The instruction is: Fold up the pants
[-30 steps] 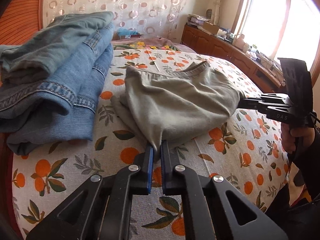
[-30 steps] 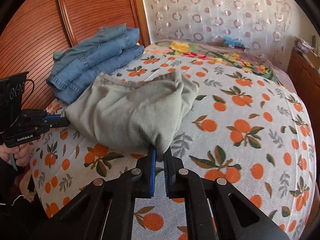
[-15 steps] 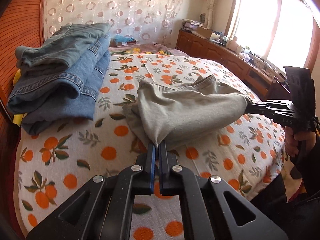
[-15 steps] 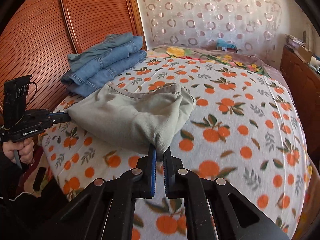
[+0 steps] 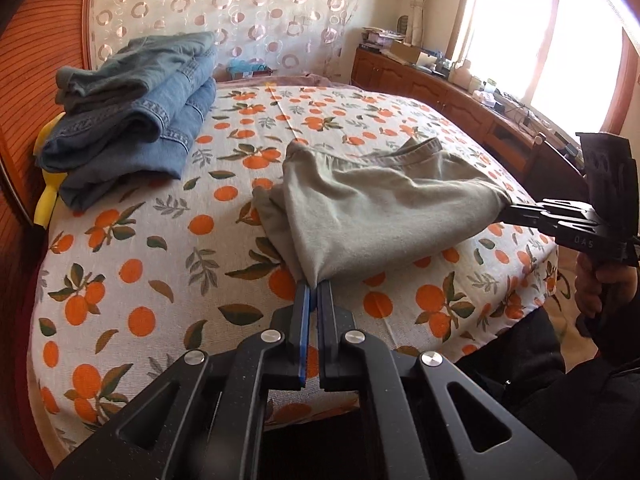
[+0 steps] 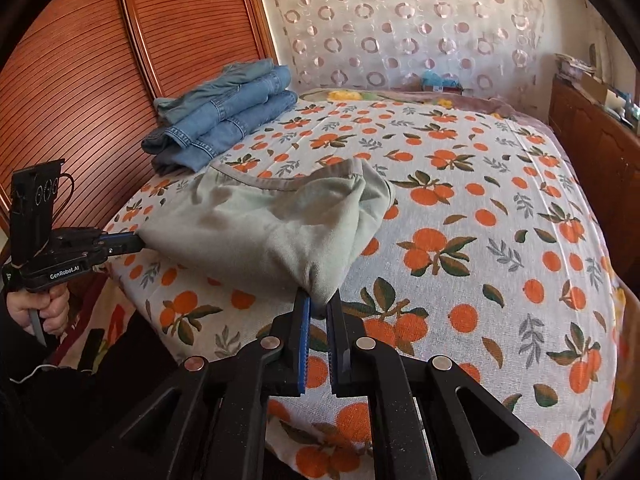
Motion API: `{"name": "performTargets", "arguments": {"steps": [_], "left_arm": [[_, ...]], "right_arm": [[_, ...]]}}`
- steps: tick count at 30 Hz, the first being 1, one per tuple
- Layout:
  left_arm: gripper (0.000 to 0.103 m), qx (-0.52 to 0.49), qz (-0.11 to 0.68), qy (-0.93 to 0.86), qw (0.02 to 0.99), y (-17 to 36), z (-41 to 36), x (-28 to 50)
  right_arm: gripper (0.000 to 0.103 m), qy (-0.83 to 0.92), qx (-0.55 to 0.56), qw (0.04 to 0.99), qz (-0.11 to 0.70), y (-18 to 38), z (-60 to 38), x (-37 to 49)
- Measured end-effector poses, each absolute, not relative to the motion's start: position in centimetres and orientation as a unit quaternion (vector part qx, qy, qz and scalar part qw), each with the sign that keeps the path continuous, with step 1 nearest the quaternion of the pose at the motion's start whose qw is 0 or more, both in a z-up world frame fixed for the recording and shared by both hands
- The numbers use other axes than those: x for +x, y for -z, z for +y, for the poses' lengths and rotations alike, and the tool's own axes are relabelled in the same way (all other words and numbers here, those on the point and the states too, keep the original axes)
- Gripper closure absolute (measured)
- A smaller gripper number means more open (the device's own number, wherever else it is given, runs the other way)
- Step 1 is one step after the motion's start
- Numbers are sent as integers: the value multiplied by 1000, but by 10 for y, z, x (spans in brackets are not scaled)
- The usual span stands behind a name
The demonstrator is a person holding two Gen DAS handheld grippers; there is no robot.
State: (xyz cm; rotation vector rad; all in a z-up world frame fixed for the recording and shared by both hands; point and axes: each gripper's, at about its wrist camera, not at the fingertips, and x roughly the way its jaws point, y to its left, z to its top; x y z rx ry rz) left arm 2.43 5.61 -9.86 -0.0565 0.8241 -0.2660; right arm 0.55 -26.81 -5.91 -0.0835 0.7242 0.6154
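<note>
Grey-green pants point(image 5: 384, 216) stretched lengthwise between left gripper point(image 5: 315, 286) and right gripper point(image 6: 318, 298), fingers of both clamped on cloth.

The pants point(image 5: 384, 208) lie on the bed point(image 5: 160, 248), near its front edge. A stack of jeans point(image 5: 132, 108) sits behind them to the left, well apart.

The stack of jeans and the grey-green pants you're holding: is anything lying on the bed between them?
Nothing: between the folded jeans and the pants only bare orange-print bedspread shows, clearest in the left wrist view.
</note>
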Motion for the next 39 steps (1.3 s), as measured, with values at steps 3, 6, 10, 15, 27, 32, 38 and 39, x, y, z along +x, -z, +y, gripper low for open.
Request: {"name": "performTargets", "arguments": {"steps": [3,6,10,15,27,32,38,39], "left_arm": [[99,-18,389,124,913,91,56,22],[99,-17,380,117,917,81,59,22],[96,-14,379,107,919,76,60,26],[85,-20,390,113,914,81,59,40],[43,-17,392,127,911,86,46,72],[43,-24,397,122,909,92,48,95],[45,-28,394,123,910,94,50,120],[47,-30,397,125,909,95,50,125]], "right_arm": [[97,-293,-46,892,341,54,-270,-2],[92,-271,-51,902,332,46,-275,-6],[89,-261,-44,913,310,35,-284,-11],[81,-255,-37,919,298,33,-281,-1],[78,-275,-41,911,303,48,-248,51],[73,-269,-45,907,321,53,-242,75],[73,-281,-40,903,324,51,-235,87],[73,-284,-41,902,323,50,-233,89]]}}
